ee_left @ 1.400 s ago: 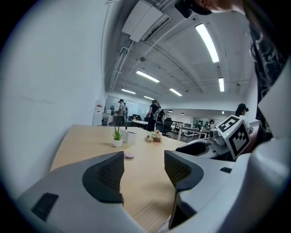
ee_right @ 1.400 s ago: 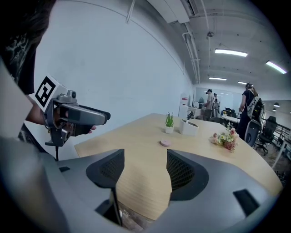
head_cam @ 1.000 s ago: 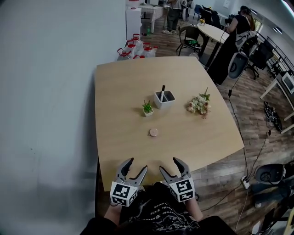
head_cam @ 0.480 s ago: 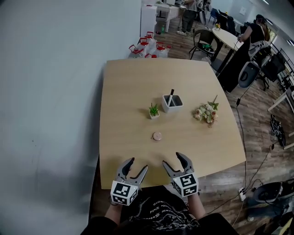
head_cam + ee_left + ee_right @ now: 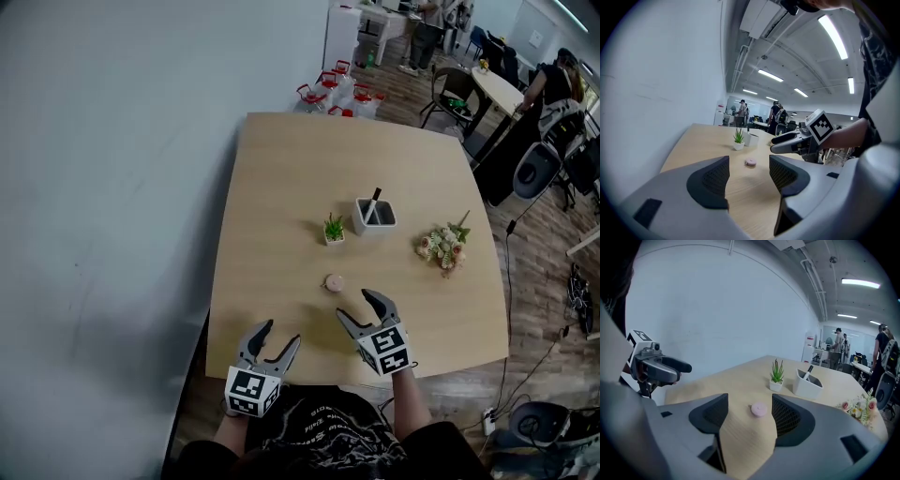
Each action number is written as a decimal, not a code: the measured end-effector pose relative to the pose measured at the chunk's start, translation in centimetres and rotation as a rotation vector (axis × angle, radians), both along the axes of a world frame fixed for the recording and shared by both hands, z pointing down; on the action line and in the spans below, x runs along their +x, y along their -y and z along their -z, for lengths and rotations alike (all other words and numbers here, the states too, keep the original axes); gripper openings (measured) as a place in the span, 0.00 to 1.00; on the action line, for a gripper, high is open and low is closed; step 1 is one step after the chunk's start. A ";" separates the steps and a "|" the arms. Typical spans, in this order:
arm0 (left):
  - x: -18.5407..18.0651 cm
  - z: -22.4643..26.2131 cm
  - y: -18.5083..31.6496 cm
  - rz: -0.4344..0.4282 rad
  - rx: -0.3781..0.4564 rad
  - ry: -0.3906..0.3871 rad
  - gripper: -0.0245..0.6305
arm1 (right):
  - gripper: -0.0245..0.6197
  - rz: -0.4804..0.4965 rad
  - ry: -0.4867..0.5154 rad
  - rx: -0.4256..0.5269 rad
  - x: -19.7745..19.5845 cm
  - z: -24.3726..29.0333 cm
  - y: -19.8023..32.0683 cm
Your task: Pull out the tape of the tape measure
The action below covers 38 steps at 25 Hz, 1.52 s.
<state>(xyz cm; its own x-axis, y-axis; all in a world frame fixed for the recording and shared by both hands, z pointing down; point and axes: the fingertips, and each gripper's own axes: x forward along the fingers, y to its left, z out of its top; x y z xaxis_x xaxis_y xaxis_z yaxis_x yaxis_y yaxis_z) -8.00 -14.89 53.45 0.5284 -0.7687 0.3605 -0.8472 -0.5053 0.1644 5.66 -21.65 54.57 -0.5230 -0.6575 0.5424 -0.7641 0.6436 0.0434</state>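
Both agape: left gripper, right gripper.

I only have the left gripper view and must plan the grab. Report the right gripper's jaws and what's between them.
Observer: The right gripper has its jaws apart, gripping nothing; the pink tape measure lies on the table ahead, in line with the gap.
Operator: Give me both grippers' positions from above.
Observer: In the head view the right gripper is over the table, just short of the tape measure; the left gripper hangs at the near edge.
Operator: List what my view hides on the right.
Observer: A bunch of flowers lies right of the white holder.
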 end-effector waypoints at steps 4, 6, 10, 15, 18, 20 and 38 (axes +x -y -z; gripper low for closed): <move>-0.1 -0.3 0.4 0.031 -0.012 0.023 0.45 | 0.51 0.066 -0.037 -0.024 -0.6 -1.3 2.2; -0.5 -0.7 0.7 0.053 -0.020 0.031 0.45 | 0.51 0.102 -0.061 -0.040 -0.9 -2.3 3.1; -1.8 -1.4 1.2 0.102 -0.052 0.046 0.45 | 0.51 0.171 -0.107 -0.070 -1.5 -3.9 4.5; -2.8 -2.1 0.9 0.147 -0.083 0.063 0.45 | 0.51 0.226 -0.163 -0.131 -1.5 -7.1 5.4; -3.6 -2.4 1.0 0.169 -0.092 0.082 0.45 | 0.51 0.247 -0.166 -0.163 -1.9 -8.4 6.0; -4.1 -2.4 0.7 0.185 -0.101 0.093 0.45 | 0.51 0.256 -0.173 -0.179 -2.2 -9.1 6.3; -4.4 -2.3 0.6 0.226 -0.106 0.123 0.45 | 0.39 0.154 -0.136 -0.271 -2.2 -11.6 7.0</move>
<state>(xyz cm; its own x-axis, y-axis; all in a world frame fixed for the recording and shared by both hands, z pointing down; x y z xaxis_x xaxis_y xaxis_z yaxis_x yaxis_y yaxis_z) -12.38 -15.51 55.71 0.2947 -0.8167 0.4962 -0.9534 -0.2862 0.0953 3.45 -28.62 66.19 -0.5156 -0.3987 0.7584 -0.6560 0.7531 -0.0500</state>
